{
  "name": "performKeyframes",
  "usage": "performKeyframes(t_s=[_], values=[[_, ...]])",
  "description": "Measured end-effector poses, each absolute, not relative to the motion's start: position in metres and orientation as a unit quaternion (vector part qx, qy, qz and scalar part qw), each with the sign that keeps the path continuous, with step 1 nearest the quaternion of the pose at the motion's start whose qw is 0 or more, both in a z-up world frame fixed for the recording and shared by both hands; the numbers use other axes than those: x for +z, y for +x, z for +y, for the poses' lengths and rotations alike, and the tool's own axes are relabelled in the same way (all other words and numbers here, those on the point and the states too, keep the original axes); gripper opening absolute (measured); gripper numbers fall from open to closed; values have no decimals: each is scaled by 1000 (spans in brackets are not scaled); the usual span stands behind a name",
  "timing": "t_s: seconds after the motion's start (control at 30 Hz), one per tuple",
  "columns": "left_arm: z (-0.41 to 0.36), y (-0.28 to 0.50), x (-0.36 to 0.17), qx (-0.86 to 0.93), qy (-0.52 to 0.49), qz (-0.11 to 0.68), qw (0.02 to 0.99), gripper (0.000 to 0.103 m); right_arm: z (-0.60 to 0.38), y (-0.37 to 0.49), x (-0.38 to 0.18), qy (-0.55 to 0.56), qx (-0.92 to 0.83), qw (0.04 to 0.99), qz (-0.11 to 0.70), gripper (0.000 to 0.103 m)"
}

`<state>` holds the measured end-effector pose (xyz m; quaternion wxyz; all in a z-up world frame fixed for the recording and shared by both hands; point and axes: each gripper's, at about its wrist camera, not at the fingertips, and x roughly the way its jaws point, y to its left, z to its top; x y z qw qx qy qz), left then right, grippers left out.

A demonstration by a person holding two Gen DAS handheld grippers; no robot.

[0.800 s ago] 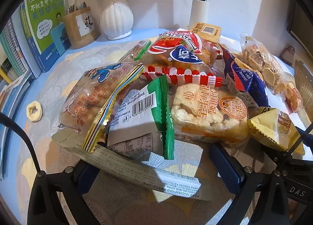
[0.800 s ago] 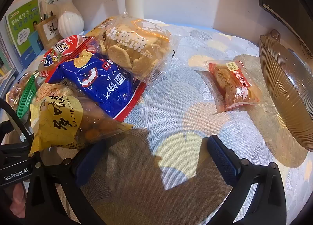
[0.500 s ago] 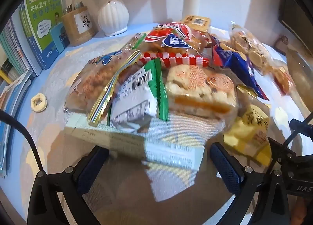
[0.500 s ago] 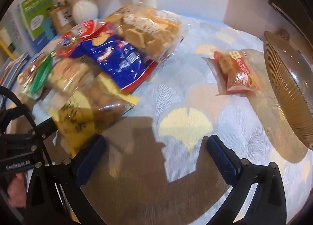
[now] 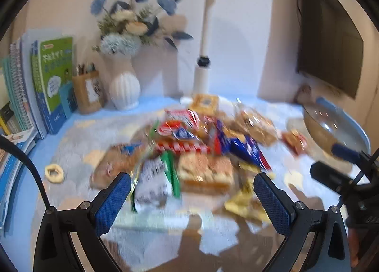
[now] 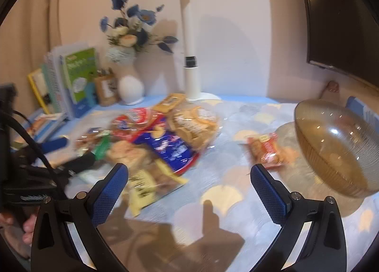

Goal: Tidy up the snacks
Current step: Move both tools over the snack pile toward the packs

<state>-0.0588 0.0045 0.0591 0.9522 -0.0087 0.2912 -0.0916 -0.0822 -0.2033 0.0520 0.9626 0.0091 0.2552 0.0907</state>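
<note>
A heap of snack packets (image 5: 189,153) lies in the middle of the patterned tablecloth, blurred by motion. It holds a blue bag (image 6: 170,151), a clear cracker bag (image 6: 191,125), a yellow packet (image 6: 144,186) and a green-edged packet (image 5: 158,177). One small red packet (image 6: 267,151) lies apart, beside a ribbed amber bowl (image 6: 336,149) at the right. My left gripper (image 5: 191,198) hangs open above the near side of the heap, holding nothing. My right gripper (image 6: 189,182) is open too, over bare cloth between the heap and the red packet.
Books (image 5: 47,78), a pen holder (image 5: 87,89), a white vase of flowers (image 5: 123,87) and a lamp post (image 5: 203,66) line the back of the table. A small ring-shaped item (image 5: 54,172) lies at the left. A dark screen (image 5: 329,42) hangs at the right.
Both grippers have drawn back and lifted away from the snacks, so the heap looks smaller and farther and more of the wall shows. Both stay open and empty.
</note>
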Motion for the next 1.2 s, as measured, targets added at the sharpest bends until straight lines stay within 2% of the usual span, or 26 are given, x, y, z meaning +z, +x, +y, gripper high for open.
performKeyframes(t_s=[0.03, 0.13, 0.5, 1.2], values=[[6, -56, 51, -83, -8, 287, 954, 103, -206, -77, 44, 7, 87, 962, 260, 103], [11, -40, 36, -87, -15, 340, 936, 102, -204, -52, 26, 5, 86, 941, 328, 103], [27, -37, 31, -112, -88, 350, 926, 103, -187, -54, 24, -41, 76, 945, 316, 103], [23, -38, 34, -109, -85, 355, 925, 103, -192, -51, 23, -27, 69, 941, 331, 103]])
